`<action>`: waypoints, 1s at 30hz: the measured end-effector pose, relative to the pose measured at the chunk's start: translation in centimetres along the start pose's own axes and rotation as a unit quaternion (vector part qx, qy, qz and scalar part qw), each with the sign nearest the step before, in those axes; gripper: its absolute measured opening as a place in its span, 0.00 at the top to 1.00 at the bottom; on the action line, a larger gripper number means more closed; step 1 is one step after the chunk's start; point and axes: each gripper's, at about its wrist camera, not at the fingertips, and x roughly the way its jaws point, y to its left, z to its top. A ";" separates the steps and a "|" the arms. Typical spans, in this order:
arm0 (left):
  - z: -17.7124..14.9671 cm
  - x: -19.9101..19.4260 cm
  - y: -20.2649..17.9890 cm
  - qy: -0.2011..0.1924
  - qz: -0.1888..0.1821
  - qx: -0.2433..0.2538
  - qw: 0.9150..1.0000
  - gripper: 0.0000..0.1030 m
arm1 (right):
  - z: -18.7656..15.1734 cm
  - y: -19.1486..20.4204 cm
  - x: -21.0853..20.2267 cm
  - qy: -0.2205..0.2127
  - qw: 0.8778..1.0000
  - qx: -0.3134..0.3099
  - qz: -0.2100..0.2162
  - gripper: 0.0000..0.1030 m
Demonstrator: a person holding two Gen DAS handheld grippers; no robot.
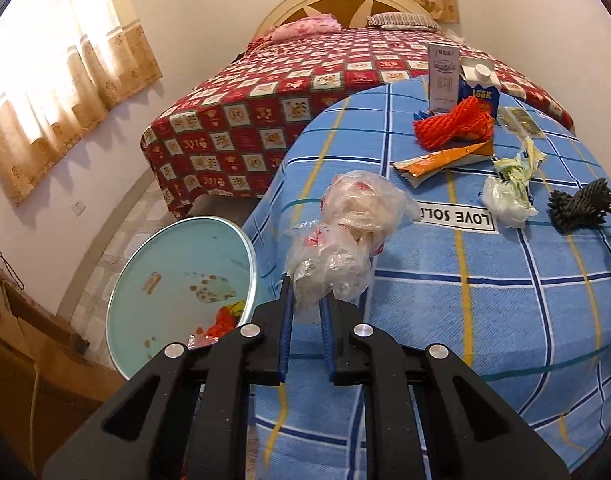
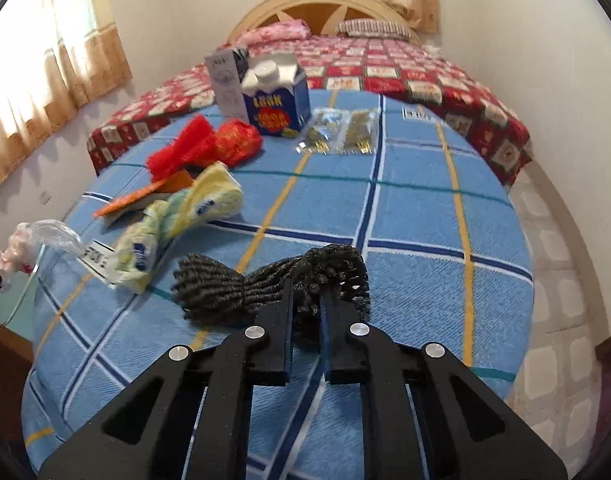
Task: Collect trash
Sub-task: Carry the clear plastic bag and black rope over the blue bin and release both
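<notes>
My left gripper (image 1: 305,292) is shut on a crumpled clear plastic bag (image 1: 353,236) with red print, held above the left edge of the blue checked table (image 1: 505,300). Below and to the left stands a pale green bin (image 1: 165,264) with some scraps inside. In the right wrist view my right gripper (image 2: 307,290) is shut on a black mesh net (image 2: 241,284) lying on the table (image 2: 417,208). The clear bag (image 2: 29,240) shows at the far left edge there. A yellow-white wrapper (image 2: 177,220), an orange packet (image 2: 145,196) and red netting (image 2: 205,146) lie beyond.
A blue carton (image 2: 277,104) and a grey box (image 2: 225,80) stand at the table's far side, with clear sachets (image 2: 337,132) beside them. A bed with a red patterned cover (image 1: 265,100) lies behind. Cardboard boxes (image 1: 21,344) sit on the floor at the left.
</notes>
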 end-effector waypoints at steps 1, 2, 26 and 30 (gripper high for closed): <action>-0.1 -0.1 0.3 -0.001 0.001 -0.001 1.000 0.88 | 0.0 0.2 -0.4 -0.006 1.000 0.001 0.002 0.90; -0.2 -0.2 0.5 -0.001 0.001 -0.003 1.000 0.88 | 0.0 0.3 -0.8 -0.011 1.000 0.002 0.004 0.90; -2.6 -0.4 9.0 0.011 0.067 -0.063 0.996 0.88 | 3.6 13.8 -0.7 -0.035 0.991 -0.069 0.113 0.90; -3.0 -0.6 10.4 0.014 0.077 -0.071 0.994 0.88 | 4.0 16.0 -0.1 -0.034 0.988 -0.083 0.123 0.90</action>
